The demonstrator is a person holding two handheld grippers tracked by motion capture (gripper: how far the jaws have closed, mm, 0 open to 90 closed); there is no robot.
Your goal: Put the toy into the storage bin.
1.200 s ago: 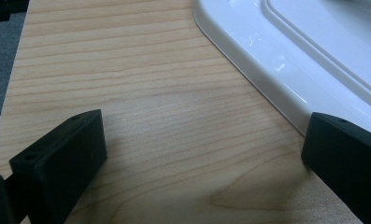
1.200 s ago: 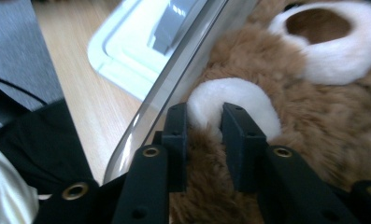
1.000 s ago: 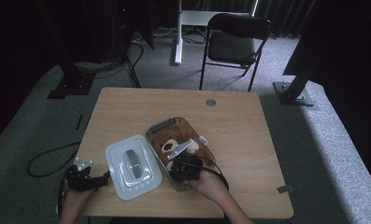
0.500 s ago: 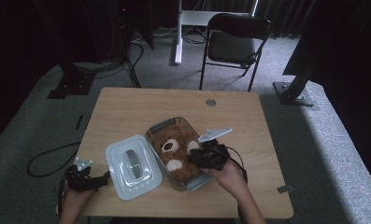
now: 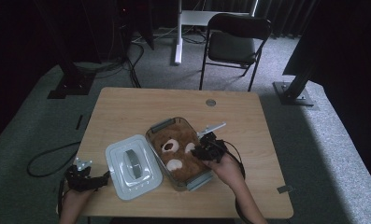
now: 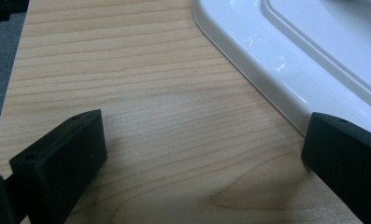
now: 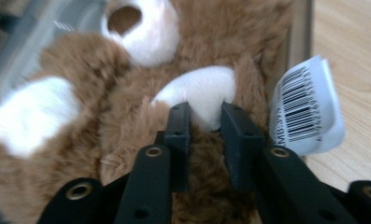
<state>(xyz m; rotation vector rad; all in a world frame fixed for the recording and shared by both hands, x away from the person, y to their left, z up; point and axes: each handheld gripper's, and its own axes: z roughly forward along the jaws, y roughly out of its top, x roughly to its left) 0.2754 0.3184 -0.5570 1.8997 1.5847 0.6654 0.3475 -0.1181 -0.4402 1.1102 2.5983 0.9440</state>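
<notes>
**Right hand-held gripper pinches the plush bear in its container**

The brown teddy bear [image 5: 179, 151] lies in a clear container [image 5: 160, 126] near the middle of the desk [image 5: 127, 107], its white muzzle and paws facing up. The right hand-held gripper [image 5: 203, 150] reaches over the container's right side. In the right gripper view its 2 black jaws stand narrow, having just been closing, and pinch a white paw [image 7: 203, 93] of the bear between them, with brown fur pressed around the pads. A white barcode tag [image 7: 309, 109] hangs from the bear just beside the right jaw, over the container's edge and the wood.

The container's white lid [image 5: 132, 164] lies flat on the desk, touching the container's left side, with its grey handle up. The left hand-held gripper [image 5: 99, 179] rests at the desk's near left edge, just beside the lid. In the left gripper view its jaws stand wide apart over bare wood, nothing between them, with the lid's rim [image 6: 267, 70] close by the right jaw.
</notes>
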